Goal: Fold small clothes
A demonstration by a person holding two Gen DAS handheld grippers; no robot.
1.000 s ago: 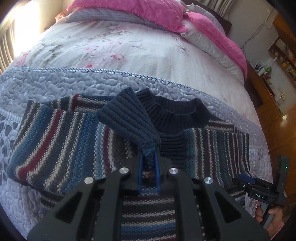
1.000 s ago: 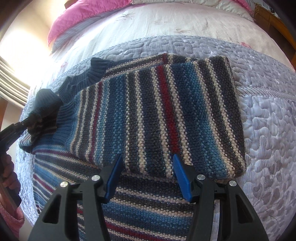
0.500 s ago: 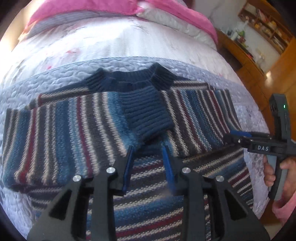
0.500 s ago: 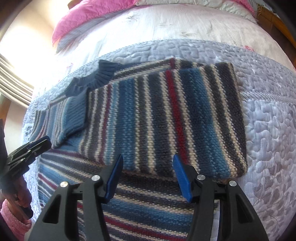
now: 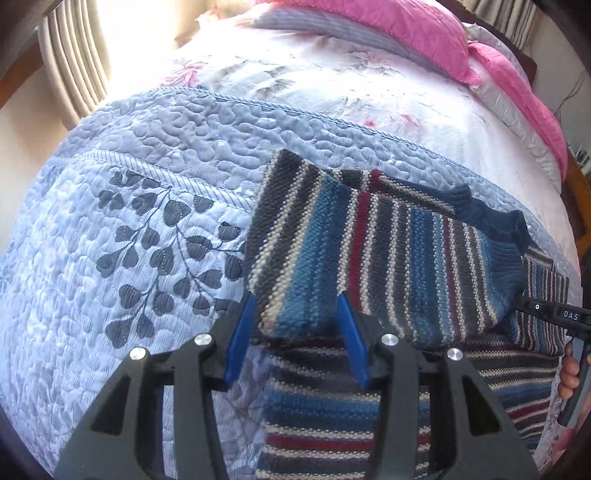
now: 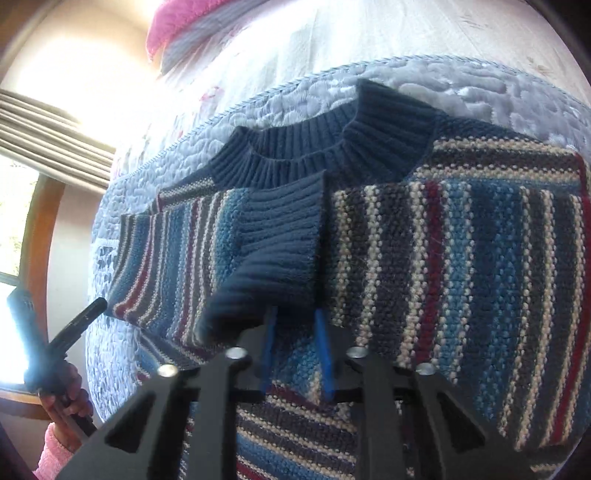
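One striped sweater [image 5: 388, 258] lies flat on the bed [image 5: 166, 184], both sleeves folded across the chest so the garment forms a compact rectangle for the next fold.

The left hand-held gripper [image 5: 295, 332] hovers with its blue fingers spread, straddling the outer folded edge of the left sleeve directly ahead; it grips nothing. Judged purpose: to align for a pinch at that fold.

The right hand-held gripper [image 6: 295, 350] has its fingers set narrowly apart, just below the navy cuff [image 6: 273, 254] that lies ahead of it. Whether fabric is pinched between them cannot be determined.

Count:
- sweaters: one
- folded sleeves: two
- ribbed collar [image 6: 314, 147]: one, beyond the cuff
- hand-held grippers: two
- pink pillows [image 5: 369, 26] at the far end: at least two
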